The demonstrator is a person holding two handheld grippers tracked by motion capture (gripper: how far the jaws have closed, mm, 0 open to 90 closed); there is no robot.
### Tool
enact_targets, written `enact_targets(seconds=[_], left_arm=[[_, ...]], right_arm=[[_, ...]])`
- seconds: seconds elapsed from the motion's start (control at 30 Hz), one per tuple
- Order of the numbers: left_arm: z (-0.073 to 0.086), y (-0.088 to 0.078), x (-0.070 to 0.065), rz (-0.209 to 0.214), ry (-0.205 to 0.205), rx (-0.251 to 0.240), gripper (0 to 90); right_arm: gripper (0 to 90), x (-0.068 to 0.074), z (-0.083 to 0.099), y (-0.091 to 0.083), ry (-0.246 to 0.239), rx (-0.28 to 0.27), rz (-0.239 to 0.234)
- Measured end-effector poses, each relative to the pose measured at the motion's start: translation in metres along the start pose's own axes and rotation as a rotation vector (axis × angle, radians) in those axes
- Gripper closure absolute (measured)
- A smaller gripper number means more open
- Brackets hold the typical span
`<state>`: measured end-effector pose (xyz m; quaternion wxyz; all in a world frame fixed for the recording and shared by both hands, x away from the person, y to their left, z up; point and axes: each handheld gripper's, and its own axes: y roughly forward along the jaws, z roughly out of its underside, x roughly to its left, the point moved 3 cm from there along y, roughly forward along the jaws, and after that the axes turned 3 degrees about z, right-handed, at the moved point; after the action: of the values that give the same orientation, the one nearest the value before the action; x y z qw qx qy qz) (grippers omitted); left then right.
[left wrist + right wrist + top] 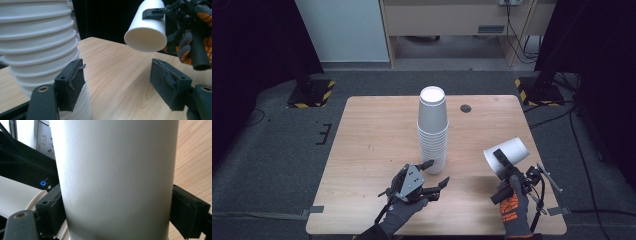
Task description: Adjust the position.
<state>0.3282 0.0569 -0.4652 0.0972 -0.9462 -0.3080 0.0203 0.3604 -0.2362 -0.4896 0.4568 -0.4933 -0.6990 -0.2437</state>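
A tall stack of white foam cups [432, 131] stands upside down near the middle of the wooden table [372, 140]. My left gripper [438, 172] sits just in front of the stack's base with its jaws open and nothing between them. In the left gripper view the stack [37, 37] rises at the left behind one pad [72, 85]. My right gripper [507, 164] is shut on a single white cup [506, 154], held tilted above the table's right front with its mouth toward the left. That cup [147, 27] hangs ahead of my left gripper [117, 80]. In the right gripper view both pads press the cup's wall [117, 180].
A small dark round hole [466, 108] marks the table's far right. Black stands with yellow-and-black striped feet [309, 94] [537, 91] flank the far corners. Bare wood lies left of the stack. Grey tape [314, 209] holds the front corners.
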Motion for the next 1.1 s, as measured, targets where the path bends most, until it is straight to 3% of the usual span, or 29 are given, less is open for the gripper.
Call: enact_targets(seconds=[0.27, 0.53, 0.83, 0.9, 1.1], left_arm=[[-0.004, 0.024, -0.008, 0.015, 0.018, -0.007, 26.5], [-0.008, 0.056, -0.009, 0.016, 0.024, -0.028, 26.8], [-0.001, 0.075, -0.007, 0.041, 0.001, -0.043, 27.1], [0.000, 0.078, -0.007, 0.041, 0.012, -0.039, 27.1], [0.001, 0.091, -0.006, 0.052, -0.021, -0.058, 27.3]], right_arm=[[13.8, 0.002, 0.000, 0.000, 0.018, 0.009, -0.011], [13.8, 0.005, 0.000, 0.001, 0.069, 0.003, -0.036], [13.7, 0.005, 0.001, 0.001, 0.108, 0.019, -0.048], [13.7, 0.005, 0.001, 0.001, 0.112, 0.021, -0.049], [13.7, 0.004, 0.004, 0.003, 0.124, 0.039, -0.049]])
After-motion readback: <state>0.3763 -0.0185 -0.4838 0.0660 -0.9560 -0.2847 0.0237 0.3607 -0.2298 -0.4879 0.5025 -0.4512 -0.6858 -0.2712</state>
